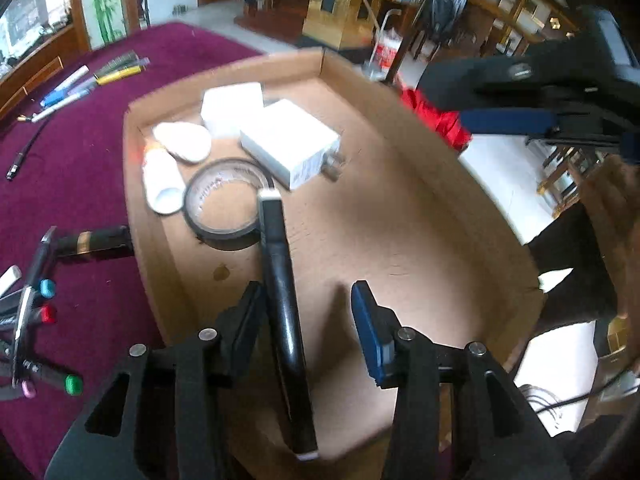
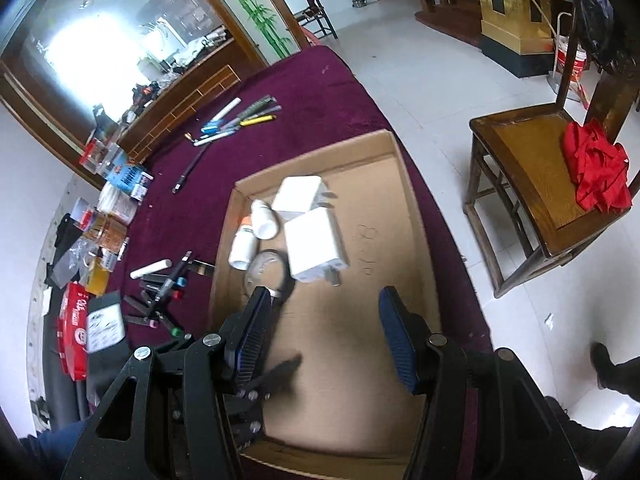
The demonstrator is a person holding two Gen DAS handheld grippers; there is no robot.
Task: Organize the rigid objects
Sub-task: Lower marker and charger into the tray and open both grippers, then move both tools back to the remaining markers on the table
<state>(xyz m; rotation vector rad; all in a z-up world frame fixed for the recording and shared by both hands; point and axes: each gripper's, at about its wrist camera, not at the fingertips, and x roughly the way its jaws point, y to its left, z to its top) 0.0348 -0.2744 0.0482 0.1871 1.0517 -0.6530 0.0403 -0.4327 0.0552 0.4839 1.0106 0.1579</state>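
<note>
A shallow cardboard tray point(image 1: 440, 240) point(image 2: 360, 360) lies on the maroon cloth. At its far left corner are two white chargers point(image 1: 290, 146) point(image 2: 316, 240), a white bottle point(image 1: 160, 180) point(image 2: 244, 246) and a tape roll point(image 1: 224, 208) point(image 2: 268, 268). A long black bar point(image 1: 280, 280) lies with its far end on the tape roll. My left gripper point(image 1: 308, 296) is open around the bar: the bar lies against the left finger, clear of the right one. My right gripper point(image 2: 326, 332) point(image 1: 540, 120) hovers open over the tray with nothing in it.
Capped markers point(image 1: 40, 320) point(image 2: 168, 292) lie left of the tray, more pens point(image 1: 92, 76) point(image 2: 240, 120) farther back. Packets and boxes point(image 2: 100, 240) crowd the table's left side. A wooden chair point(image 2: 520, 184) with red cloth point(image 2: 596, 172) stands right of the table.
</note>
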